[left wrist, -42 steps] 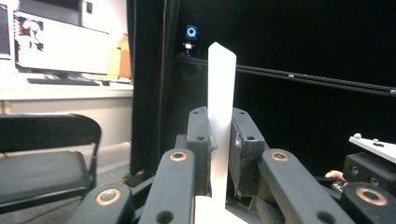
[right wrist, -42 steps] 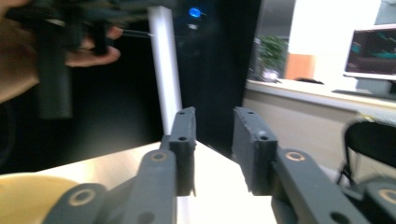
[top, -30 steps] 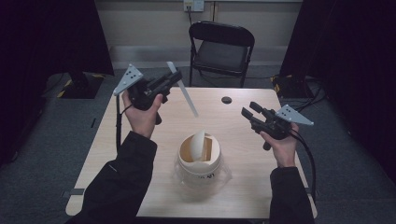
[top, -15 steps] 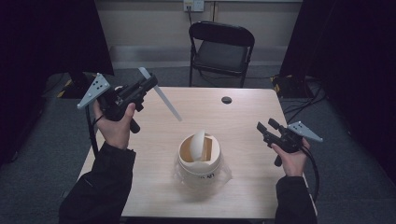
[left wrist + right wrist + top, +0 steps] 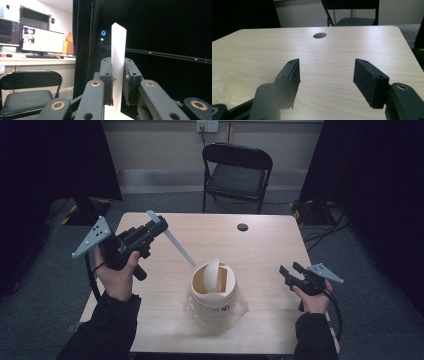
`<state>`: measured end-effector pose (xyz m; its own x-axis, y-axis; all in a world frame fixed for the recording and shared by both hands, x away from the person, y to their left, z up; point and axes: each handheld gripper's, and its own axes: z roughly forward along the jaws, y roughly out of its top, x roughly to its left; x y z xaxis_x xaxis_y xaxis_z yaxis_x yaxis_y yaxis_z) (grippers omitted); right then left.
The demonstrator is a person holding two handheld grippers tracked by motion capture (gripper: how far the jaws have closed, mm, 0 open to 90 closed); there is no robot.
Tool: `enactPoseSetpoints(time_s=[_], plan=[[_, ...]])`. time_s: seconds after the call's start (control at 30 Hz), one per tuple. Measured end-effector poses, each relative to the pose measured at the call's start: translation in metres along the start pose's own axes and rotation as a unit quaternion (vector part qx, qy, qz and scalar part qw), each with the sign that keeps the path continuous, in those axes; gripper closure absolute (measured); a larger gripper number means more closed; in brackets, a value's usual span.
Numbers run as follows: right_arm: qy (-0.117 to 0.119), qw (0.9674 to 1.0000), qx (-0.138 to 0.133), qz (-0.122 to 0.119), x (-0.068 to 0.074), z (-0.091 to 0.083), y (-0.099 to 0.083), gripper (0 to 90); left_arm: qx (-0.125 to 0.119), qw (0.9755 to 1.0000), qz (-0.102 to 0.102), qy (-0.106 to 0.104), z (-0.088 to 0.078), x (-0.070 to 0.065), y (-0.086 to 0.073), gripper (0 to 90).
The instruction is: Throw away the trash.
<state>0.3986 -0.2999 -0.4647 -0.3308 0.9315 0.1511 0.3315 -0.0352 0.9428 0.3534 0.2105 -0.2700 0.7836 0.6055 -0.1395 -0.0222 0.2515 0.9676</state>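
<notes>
Your left gripper (image 5: 152, 226) clamped a white strip (image 5: 172, 240) above the table (image 5: 260, 245). Your right gripper (image 5: 291, 270) sat wide apart, holding nothing.

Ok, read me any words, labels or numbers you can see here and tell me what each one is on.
Dark print on the front of the white tub: too blurred to read for sure; it looks like a couple of capital letters.
Monitor in the left gripper view: a lit window, its text too small to read.
White strip held in the left gripper: blank.
Table and chair: no writing.
</notes>
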Motion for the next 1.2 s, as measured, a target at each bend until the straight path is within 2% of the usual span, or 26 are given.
enactPoseSetpoints(time_s=[0.27,0.47,0.57,0.67,0.8,0.87,0.9,0.97,1.03,1.13,1.2], plan=[[-0.007,0.9998,0.021,-0.002,-0.002,0.002,-0.010,36.8,0.022,0.9996,-0.014,-0.013,0.004,-0.005,-0.020,80.3],[-0.009,0.9997,0.024,-0.001,-0.003,0.003,-0.012,36.5,0.041,0.9989,-0.016,-0.018,0.009,-0.009,-0.034,80.3],[-0.010,0.9996,0.025,-0.002,-0.004,0.004,-0.013,36.4,0.053,0.9983,-0.010,-0.020,0.012,-0.012,-0.043,80.3],[-0.008,0.9996,0.028,-0.003,-0.004,0.005,-0.014,36.4,0.070,0.9970,-0.017,-0.028,0.016,-0.014,-0.057,80.2],[-0.007,0.9995,0.032,-0.002,-0.003,0.006,-0.015,36.4,0.085,0.9956,-0.023,-0.031,0.019,-0.014,-0.068,80.2],[-0.007,0.9994,0.033,-0.003,-0.003,0.006,-0.016,36.4,0.099,0.9941,-0.031,-0.033,0.021,-0.014,-0.078,80.2],[-0.008,0.9994,0.034,-0.003,-0.003,0.006,-0.016,36.4,0.099,0.9941,-0.031,-0.033,0.021,-0.014,-0.078,80.0],[-0.008,0.9994,0.035,-0.002,-0.003,0.007,-0.017,36.4,0.109,0.9926,-0.040,-0.035,0.022,-0.013,-0.086,76.3],[-0.007,0.9993,0.035,-0.004,-0.003,0.007,-0.017,36.4,0.110,0.9925,-0.042,-0.032,0.019,-0.012,-0.086,73.9],[-0.008,0.9993,0.036,-0.003,-0.003,0.007,-0.018,36.4,0.107,0.9931,-0.041,-0.028,0.015,-0.011,-0.084,69.4],[-0.009,0.9993,0.037,-0.004,-0.005,0.006,-0.018,36.4,0.103,0.9940,-0.033,-0.020,0.007,-0.009,-0.080,59.9]])
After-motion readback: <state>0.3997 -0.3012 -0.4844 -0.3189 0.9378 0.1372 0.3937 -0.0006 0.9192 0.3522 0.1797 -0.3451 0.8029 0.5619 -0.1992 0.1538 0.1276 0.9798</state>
